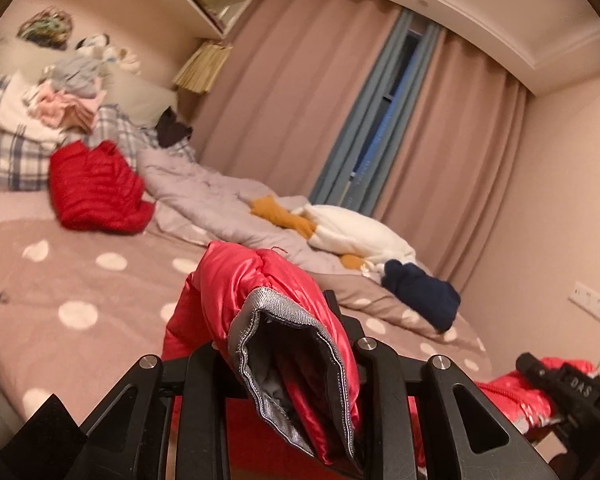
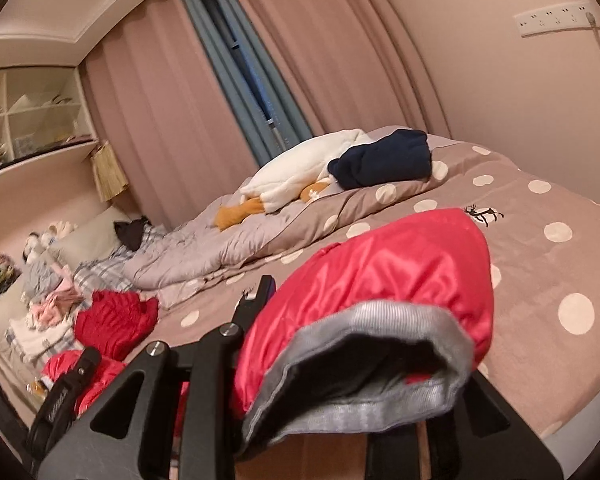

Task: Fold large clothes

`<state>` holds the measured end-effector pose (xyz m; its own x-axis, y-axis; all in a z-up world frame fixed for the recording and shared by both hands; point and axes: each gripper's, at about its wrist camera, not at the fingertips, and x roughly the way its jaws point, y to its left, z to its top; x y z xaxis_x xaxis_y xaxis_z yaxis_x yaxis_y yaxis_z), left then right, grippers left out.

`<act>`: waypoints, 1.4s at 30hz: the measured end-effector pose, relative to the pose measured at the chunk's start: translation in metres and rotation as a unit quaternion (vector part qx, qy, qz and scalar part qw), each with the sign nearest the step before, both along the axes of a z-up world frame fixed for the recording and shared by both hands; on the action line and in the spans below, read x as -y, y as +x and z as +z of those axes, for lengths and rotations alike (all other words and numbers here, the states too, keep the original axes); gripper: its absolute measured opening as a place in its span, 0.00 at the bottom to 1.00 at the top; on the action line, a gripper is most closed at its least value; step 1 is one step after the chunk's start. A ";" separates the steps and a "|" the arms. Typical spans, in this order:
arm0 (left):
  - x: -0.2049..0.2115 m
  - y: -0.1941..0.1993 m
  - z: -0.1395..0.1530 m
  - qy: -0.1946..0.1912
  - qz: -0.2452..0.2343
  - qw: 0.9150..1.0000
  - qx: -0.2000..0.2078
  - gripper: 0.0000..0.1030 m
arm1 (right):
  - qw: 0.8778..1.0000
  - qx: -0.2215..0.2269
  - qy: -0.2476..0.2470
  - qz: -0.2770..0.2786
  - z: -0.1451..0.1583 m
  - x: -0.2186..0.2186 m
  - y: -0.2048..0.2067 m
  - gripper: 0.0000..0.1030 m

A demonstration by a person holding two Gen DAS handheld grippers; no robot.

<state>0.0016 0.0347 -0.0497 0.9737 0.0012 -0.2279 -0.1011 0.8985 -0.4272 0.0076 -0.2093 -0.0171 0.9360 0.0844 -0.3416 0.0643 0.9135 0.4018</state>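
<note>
The left gripper [image 1: 300,344] has its jaws clamped on one cuff of the red down jacket [image 1: 236,292]; the right gripper [image 2: 340,352] pinches the other, both raised over the near bed [image 1: 80,280]. Next, spreading it flat seems needed.

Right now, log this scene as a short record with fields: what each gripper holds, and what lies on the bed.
left gripper: shut on a grey-trimmed cuff of the red puffer jacket
right gripper: shut on the jacket's other cuff
bed: brown cover with white dots
on bed: red folded garment, navy garment, white plush toy, rumpled grey quilt
backdrop: pink curtains
</note>
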 end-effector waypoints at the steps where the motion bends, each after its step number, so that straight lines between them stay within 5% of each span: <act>1: 0.000 0.005 -0.001 -0.002 -0.005 1.000 -0.002 0.22 | 1.000 0.000 0.006 -0.003 -0.001 0.001 0.004 0.26; 10: -0.013 0.036 -0.014 -0.014 -0.029 0.998 -0.058 0.22 | 0.998 -0.020 0.055 -0.017 -0.023 -0.001 0.029 0.27; 30: -0.018 0.050 -0.017 -0.042 -0.019 0.996 -0.078 0.22 | 1.000 -0.017 0.022 0.002 -0.018 -0.015 0.045 0.31; 38: -0.017 0.050 -0.019 -0.029 -0.025 0.995 -0.091 0.33 | 0.999 -0.024 0.038 0.017 -0.023 -0.011 0.050 0.45; 42: -0.015 0.048 -0.028 -0.010 -0.031 0.996 -0.087 0.48 | 0.999 -0.027 0.038 0.019 -0.024 -0.010 0.050 0.47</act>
